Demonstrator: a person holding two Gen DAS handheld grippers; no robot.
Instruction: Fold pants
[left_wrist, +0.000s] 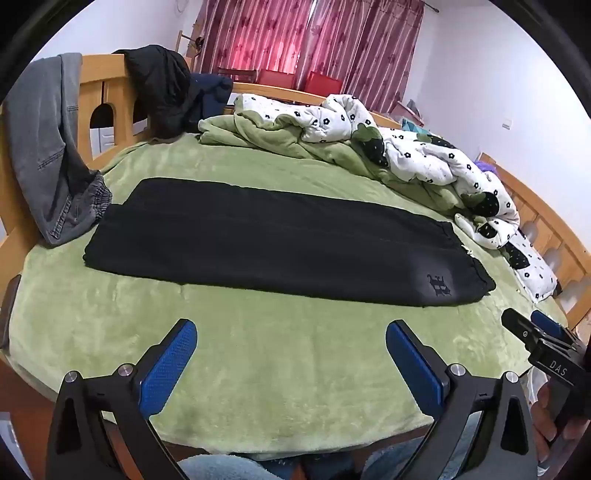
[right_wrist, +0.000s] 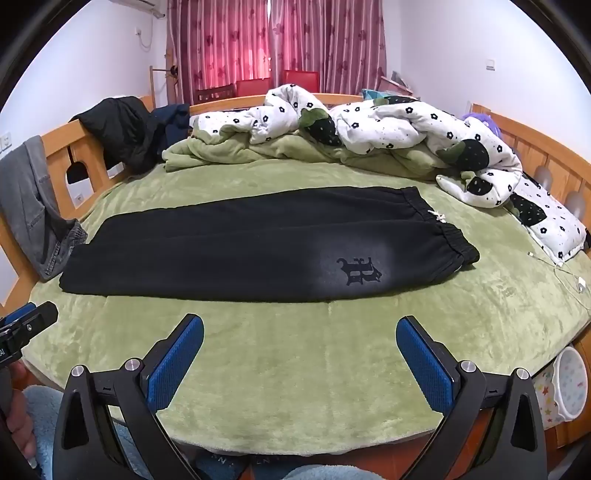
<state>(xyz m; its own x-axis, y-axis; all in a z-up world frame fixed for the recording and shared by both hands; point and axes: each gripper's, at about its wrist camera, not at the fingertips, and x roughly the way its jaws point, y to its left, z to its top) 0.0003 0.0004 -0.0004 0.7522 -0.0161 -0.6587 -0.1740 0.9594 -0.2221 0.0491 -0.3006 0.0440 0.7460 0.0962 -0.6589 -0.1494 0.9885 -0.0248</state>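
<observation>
While both claws, left claw (left_wrist: 291, 345) and right claw (right_wrist: 300, 341), hang released at lower frame, black pants (right_wrist: 229, 243) lie mid-frame, legs already stacked lengthwise. Step in hand, by judgement: approach; next, grasp one end for the crosswise fold.

A bed (right_wrist: 295, 369) with a wooden frame is covered by a green fleece blanket (right_wrist: 480, 314). Black pants (right_wrist: 240, 251) are laid flat across its middle, one leg over the other, waistband to the right. A white flowered quilt (right_wrist: 406, 125) is bunched along the far side. A white cable (right_wrist: 569, 275) is seen at the right edge.
</observation>
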